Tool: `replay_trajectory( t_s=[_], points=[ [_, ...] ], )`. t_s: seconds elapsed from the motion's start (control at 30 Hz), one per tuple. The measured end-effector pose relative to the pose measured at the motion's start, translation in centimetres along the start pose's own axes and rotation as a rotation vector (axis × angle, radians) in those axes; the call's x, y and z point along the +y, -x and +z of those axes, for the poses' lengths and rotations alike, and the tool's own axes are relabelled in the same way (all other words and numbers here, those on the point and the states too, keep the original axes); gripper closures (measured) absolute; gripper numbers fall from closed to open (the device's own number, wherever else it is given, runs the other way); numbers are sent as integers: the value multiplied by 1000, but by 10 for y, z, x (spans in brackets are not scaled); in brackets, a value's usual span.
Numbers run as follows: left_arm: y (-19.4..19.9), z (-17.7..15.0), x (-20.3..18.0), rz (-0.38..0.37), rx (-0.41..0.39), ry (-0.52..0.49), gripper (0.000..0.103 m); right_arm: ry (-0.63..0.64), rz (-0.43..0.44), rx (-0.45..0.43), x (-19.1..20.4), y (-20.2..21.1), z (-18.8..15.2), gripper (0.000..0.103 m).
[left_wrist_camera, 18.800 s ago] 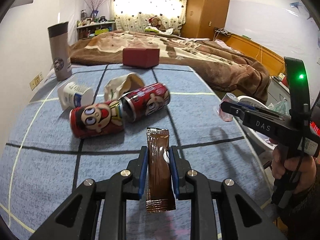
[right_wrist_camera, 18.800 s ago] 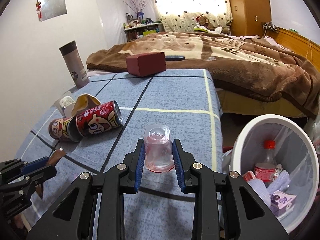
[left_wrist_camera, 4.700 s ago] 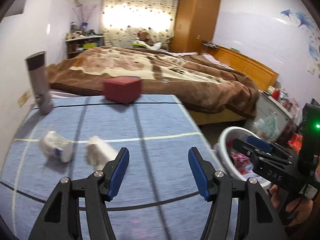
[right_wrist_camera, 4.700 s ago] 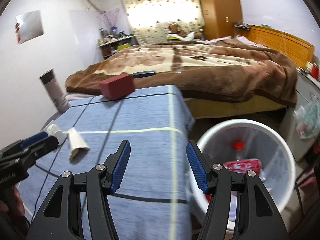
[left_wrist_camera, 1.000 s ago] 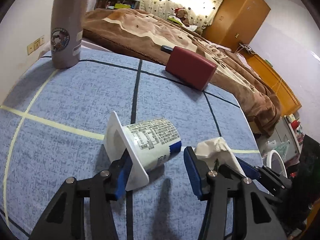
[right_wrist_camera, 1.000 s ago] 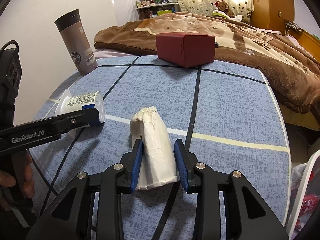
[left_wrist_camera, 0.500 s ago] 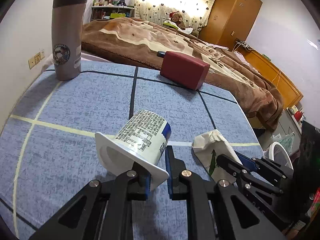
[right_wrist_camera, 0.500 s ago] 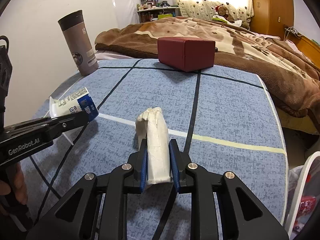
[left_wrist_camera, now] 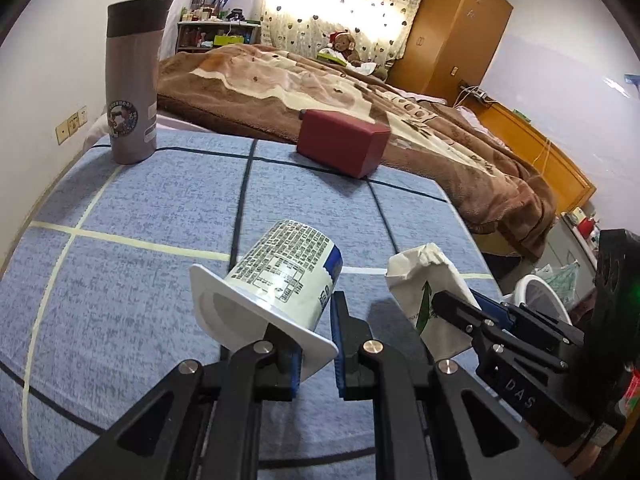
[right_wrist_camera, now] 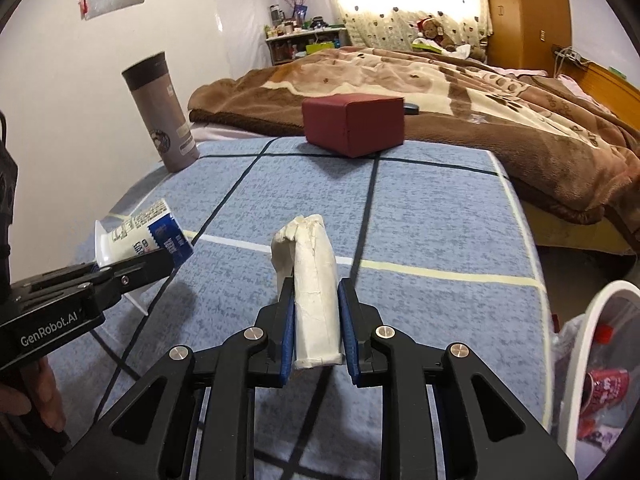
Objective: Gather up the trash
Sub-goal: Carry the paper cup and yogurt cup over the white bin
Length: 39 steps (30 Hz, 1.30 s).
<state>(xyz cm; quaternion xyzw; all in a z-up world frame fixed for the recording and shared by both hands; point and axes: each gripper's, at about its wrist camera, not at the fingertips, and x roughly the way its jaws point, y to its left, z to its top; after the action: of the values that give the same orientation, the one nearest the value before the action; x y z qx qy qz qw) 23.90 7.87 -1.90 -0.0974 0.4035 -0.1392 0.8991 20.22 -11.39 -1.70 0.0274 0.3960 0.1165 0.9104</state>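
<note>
both claws have just closed and lifted: a second ago the left claw (left_wrist_camera: 316, 346) sat wide around the yogurt cup (left_wrist_camera: 286, 270) on the tabletop (left_wrist_camera: 132, 200); now it pinches the cup's rim, tilted up toward 1 o'clock. the right claw (right_wrist_camera: 316, 330) clamps the crumpled paper carton (right_wrist_camera: 312, 280), squeezed narrower and raised. no other trash shows on the tabletop, so next likely comes the white bin (right_wrist_camera: 596, 344) at 4 o'clock.
</note>
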Motion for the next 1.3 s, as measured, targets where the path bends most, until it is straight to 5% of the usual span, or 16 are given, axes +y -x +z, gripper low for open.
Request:
replay_trajectory(
  t_s=[0.63, 1.3],
  points=[
    [18, -16, -98, -102, -28, -121, 90, -113, -102, -112, -56, 73, -21, 82],
    [-8, -34, -234, -243, 24, -291, 90, -255, -288, -170, -149, 132, -51, 82]
  ],
)
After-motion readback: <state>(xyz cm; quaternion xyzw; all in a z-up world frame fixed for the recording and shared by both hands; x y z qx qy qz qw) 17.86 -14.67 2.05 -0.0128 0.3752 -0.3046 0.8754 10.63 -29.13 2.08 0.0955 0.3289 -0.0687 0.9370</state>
